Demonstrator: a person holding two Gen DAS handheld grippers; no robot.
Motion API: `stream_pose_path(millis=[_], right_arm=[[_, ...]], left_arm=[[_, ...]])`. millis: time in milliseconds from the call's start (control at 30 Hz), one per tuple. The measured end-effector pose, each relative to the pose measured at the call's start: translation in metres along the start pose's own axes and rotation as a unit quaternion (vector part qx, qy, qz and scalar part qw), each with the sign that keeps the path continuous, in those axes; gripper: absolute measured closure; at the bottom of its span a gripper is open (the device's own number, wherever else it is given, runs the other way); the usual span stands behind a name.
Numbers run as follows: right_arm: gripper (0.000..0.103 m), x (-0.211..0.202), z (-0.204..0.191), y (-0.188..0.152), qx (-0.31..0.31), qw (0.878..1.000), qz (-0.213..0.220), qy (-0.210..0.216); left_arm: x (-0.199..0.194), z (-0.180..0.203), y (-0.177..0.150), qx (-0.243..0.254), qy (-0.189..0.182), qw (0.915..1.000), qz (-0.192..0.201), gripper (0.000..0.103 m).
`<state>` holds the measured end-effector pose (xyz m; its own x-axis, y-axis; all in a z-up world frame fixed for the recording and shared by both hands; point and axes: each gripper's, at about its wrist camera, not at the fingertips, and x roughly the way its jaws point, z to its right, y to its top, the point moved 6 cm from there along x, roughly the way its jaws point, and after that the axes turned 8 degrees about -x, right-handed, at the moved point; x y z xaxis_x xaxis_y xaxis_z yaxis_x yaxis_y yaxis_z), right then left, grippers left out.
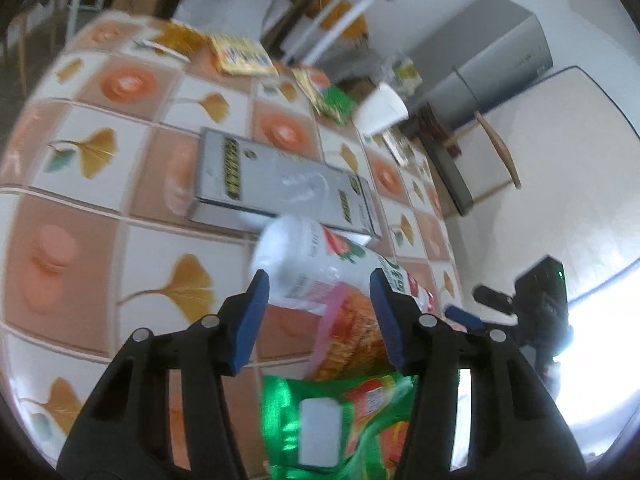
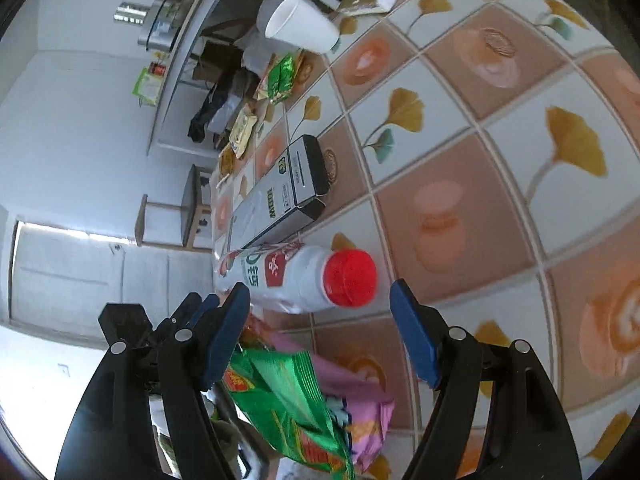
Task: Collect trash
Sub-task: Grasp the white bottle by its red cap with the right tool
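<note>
1. We had the bottle [image 2: 304, 276] lying on its side on the counter [image 2: 460, 152], against the grey box [image 2: 280, 200].
2. It looked empty, light and slick, likely to roll; we judged mid-body the best hold.
3. White body, red cap [image 2: 351, 278], printed label.
4. Both the left gripper [image 1: 320, 304] and the right gripper [image 2: 320, 312] stood wide, holding nothing.

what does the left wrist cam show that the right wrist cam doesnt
Only the left wrist view shows the bottle's white base, a grey fridge and the right gripper off to the side. Only the right wrist view shows the bottle's red cap and a steel pot on a shelf. Both show the bottle lying on the tablecloth, the grey box, the white cup, the green wrapper, and open jaws on the left gripper.
</note>
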<state>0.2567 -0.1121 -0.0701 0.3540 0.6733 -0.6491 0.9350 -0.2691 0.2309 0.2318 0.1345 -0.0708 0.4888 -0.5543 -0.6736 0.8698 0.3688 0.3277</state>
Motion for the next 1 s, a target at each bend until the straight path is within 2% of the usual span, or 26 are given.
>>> stream_pose_path(millis=[233, 467, 600, 700, 767, 867, 933, 1000], right_arm=[[0.032, 0.021, -0.004, 0.011, -0.009, 1.000, -0.022, 0.010], [0.032, 0.011, 0.012, 0.007, 0.015, 1.000, -0.016, 0.020], [0.032, -0.005, 0.027, 0.002, 0.039, 0.999, -0.001, 0.020], [0.032, -0.010, 0.033, 0.001, 0.044, 0.999, 0.004, 0.018], [0.032, -0.008, 0.035, 0.000, 0.049, 0.998, 0.000, 0.026], [0.032, 0.002, 0.033, -0.002, 0.053, 0.998, -0.011, 0.045], [0.032, 0.008, 0.030, -0.004, 0.051, 0.997, -0.017, 0.053], [0.032, 0.016, 0.026, -0.006, 0.052, 0.996, -0.024, 0.069]], left_arm=[[0.024, 0.030, 0.001, 0.031, -0.010, 0.9981, -0.052, 0.055], [0.053, 0.084, -0.002, 0.114, -0.003, 0.9888, -0.097, 0.055], [0.051, 0.094, 0.000, 0.139, 0.015, 0.9863, -0.088, 0.051], [0.040, 0.079, 0.007, 0.116, 0.034, 0.9904, -0.067, 0.044], [0.029, 0.064, 0.016, 0.093, 0.051, 0.9937, -0.036, 0.041], [0.023, 0.044, 0.027, 0.069, 0.084, 0.9940, -0.010, 0.036], [0.028, 0.036, 0.030, 0.061, 0.091, 0.9938, -0.018, 0.036], [0.042, 0.026, 0.031, 0.042, 0.094, 0.9937, -0.044, 0.036]])
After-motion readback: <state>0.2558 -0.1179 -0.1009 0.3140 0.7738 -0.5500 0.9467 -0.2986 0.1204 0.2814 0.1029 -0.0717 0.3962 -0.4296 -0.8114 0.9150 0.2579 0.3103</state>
